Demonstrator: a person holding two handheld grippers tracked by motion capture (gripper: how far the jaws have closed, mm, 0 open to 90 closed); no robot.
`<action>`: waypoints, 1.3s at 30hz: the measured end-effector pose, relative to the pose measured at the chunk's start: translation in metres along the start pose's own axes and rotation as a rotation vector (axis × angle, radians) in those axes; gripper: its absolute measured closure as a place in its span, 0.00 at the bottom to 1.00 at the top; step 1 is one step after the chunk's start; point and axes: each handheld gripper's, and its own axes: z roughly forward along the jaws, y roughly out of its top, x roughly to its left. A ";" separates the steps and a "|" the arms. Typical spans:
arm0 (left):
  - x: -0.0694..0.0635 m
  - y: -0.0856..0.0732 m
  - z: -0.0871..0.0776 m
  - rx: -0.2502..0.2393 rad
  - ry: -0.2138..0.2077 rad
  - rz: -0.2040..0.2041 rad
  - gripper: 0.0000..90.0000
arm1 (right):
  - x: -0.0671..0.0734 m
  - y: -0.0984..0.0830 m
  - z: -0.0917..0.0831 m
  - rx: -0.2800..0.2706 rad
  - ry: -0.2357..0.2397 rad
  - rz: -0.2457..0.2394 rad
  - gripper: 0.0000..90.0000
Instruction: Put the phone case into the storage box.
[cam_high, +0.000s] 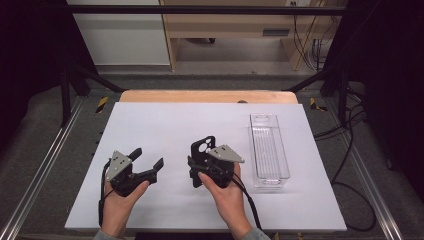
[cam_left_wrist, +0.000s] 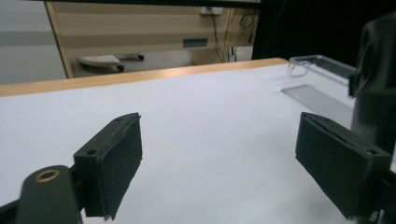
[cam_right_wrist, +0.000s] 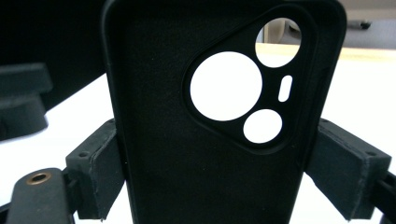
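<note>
On the white table (cam_high: 165, 125), beside the empty clear plastic tray (cam_high: 269, 150), your right gripper (cam_high: 202, 165) clamps the black phone case (cam_high: 202, 150) upright across its width, while your left gripper (cam_high: 147, 162) stands released; placement remains.

Left hand: my left hand (cam_high: 119, 199) comes in from the bottom edge, wrapped around the body of its claw from below.
Left claw: my left claw (cam_high: 148, 158) points forward and to the right, low over the worktop; in the left gripper view its two black pads (cam_left_wrist: 112, 163) stand wide apart with nothing between them.
Right hand: my right hand (cam_high: 223, 192) grips its claw from behind, forearm angled in from the lower right.
Right claw: my right claw (cam_high: 199, 162) points forward, its pads (cam_right_wrist: 95, 170) pressed against both side edges of a black phone case (cam_right_wrist: 187, 140) held upright.
Spacing: the two claws sit side by side, apart.
</note>
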 end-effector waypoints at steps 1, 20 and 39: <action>0.005 -0.003 -0.002 0.008 0.012 0.003 0.12 | -0.007 0.003 0.001 -0.001 -0.008 0.024 0.16; 0.030 -0.026 -0.026 0.006 0.027 0.025 0.05 | -0.058 0.063 -0.010 -0.086 -0.142 0.052 0.16; 0.051 -0.029 -0.033 -0.034 0.055 -0.014 0.05 | -0.125 0.122 -0.011 -0.119 -0.322 -0.011 0.16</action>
